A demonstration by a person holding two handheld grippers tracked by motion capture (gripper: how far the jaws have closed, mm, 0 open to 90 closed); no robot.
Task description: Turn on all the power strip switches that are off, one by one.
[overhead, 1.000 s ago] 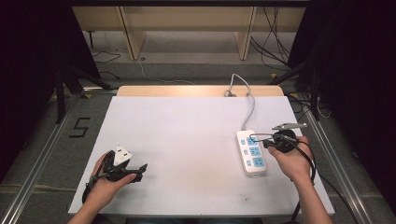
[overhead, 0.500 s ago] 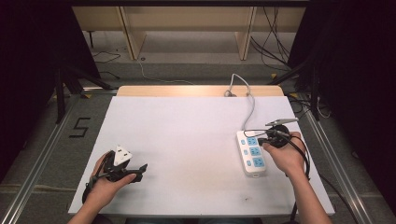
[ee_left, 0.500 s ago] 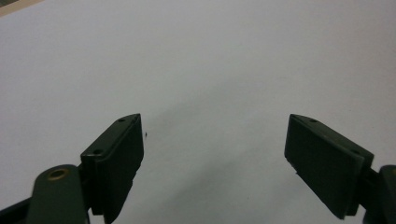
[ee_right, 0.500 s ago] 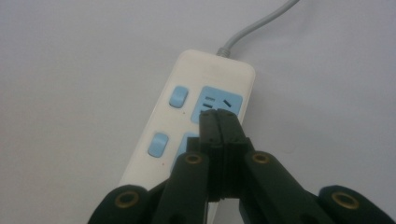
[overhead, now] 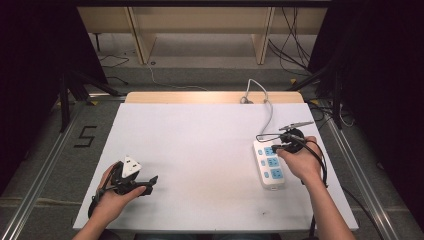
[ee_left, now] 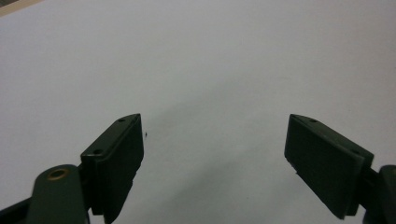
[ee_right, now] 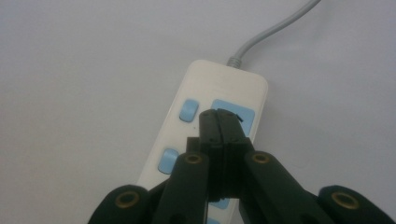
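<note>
Under the closed tips of the right gripper lies a white power strip, a smooth, rounded plastic bar with pale blue switches and socket plates. The two black jaws are pressed flat together with nothing between them, and their tips sit over the blue plate at the strip's cable end; whether they touch it I cannot tell. A grey cable leaves the strip beyond the tips and curves away. In the high view the right gripper and strip sit at the table's right side. The left gripper rests low near the front left, its flat matte jaws spread wide over the bare white table. The tabletop is matte and pale with a wooden far edge; around it the room is dark.
</note>
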